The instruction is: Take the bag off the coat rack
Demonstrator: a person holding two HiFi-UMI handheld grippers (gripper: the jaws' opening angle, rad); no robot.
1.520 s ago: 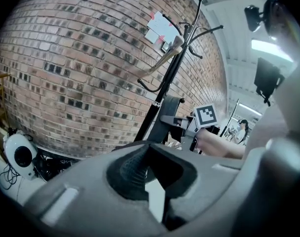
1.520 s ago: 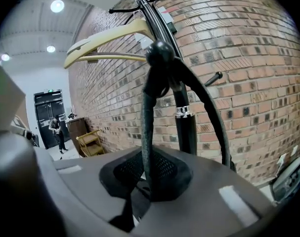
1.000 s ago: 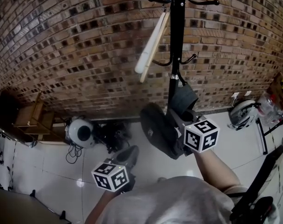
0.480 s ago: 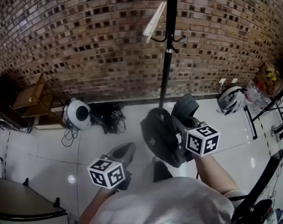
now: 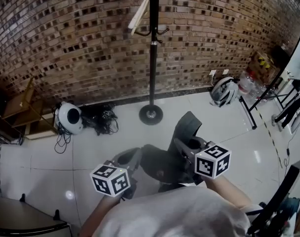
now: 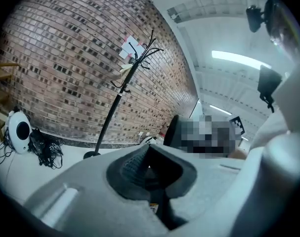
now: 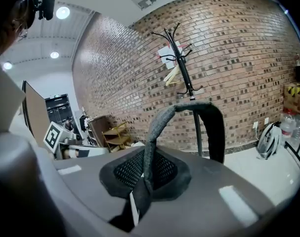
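The black coat rack [image 5: 152, 58] stands against the brick wall, its round base [image 5: 150, 114] on the white floor. The dark bag [image 5: 162, 164] hangs clear of the rack, low in front of me. Its grey strap [image 5: 187, 128] loops up out of my right gripper [image 5: 185, 149], which is shut on it. In the right gripper view the strap [image 7: 189, 110] arches above the jaws, pinched at my right gripper [image 7: 142, 184], with the coat rack [image 7: 187, 78] behind. My left gripper [image 5: 130, 158] hangs just left of the bag, shut, nothing between its pads [image 6: 132, 169].
A pale wooden hanger [image 5: 139, 17] hangs on the rack. A white helmet [image 5: 69, 117] and black cables [image 5: 98, 118] lie by the wall at left, beside a wooden shelf [image 5: 19, 110]. Another helmet [image 5: 224, 90] and a black stand [image 5: 261, 100] sit at right. A dark table corner [image 5: 21, 223] is bottom left.
The bag has come away from the rack's pole together with my right gripper. The rack now stands farther off and higher in view, with its base showing. Both grippers stay low in front of me.
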